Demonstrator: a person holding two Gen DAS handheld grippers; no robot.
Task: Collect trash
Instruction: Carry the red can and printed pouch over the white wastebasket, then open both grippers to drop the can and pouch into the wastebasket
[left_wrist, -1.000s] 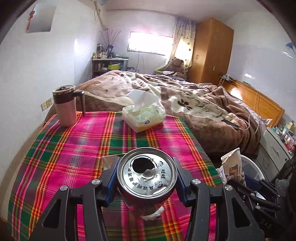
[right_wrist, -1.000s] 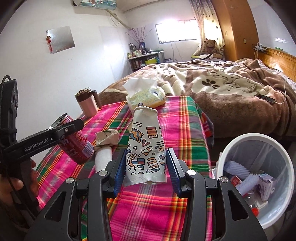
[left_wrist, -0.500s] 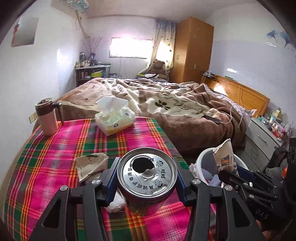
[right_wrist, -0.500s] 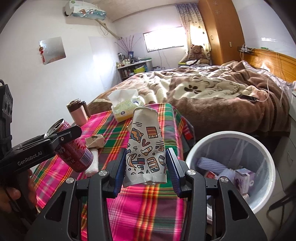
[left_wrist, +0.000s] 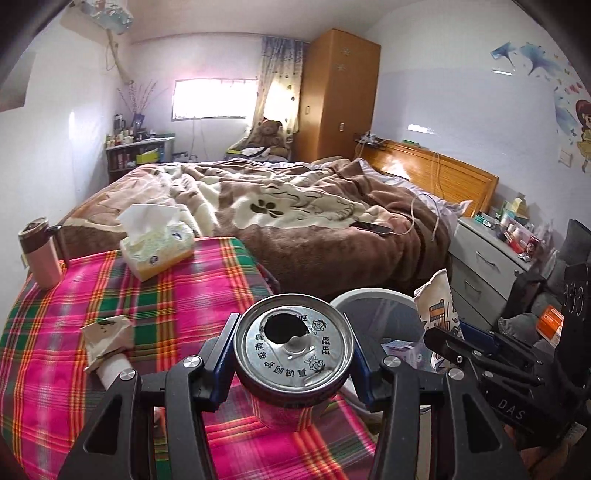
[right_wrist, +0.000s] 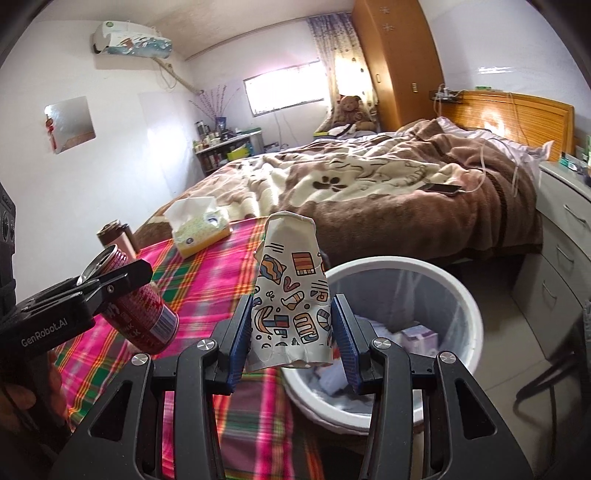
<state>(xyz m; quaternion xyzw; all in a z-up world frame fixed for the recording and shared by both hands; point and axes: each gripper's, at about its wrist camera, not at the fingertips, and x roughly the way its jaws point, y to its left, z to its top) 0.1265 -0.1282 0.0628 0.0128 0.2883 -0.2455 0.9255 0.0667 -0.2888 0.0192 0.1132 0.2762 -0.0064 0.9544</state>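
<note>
Left gripper (left_wrist: 291, 354) clamped on a red drink can (left_wrist: 291, 347), opened top facing the camera, dark inside, contents not visible. Right gripper (right_wrist: 293, 328) clenched on a squashed patterned paper cup (right_wrist: 291, 295), held upright at the near rim of a white trash bin (right_wrist: 461, 295). Just ahead and below that cup, bin lined with a clear bag, holding a purple carton (right_wrist: 419, 338) and pale scraps. Left of both grippers, plaid tablecloth (left_wrist: 110, 295) with crumpled paper (left_wrist: 105, 332), tissue box (left_wrist: 155, 243), pink mug (left_wrist: 40, 254)
</note>
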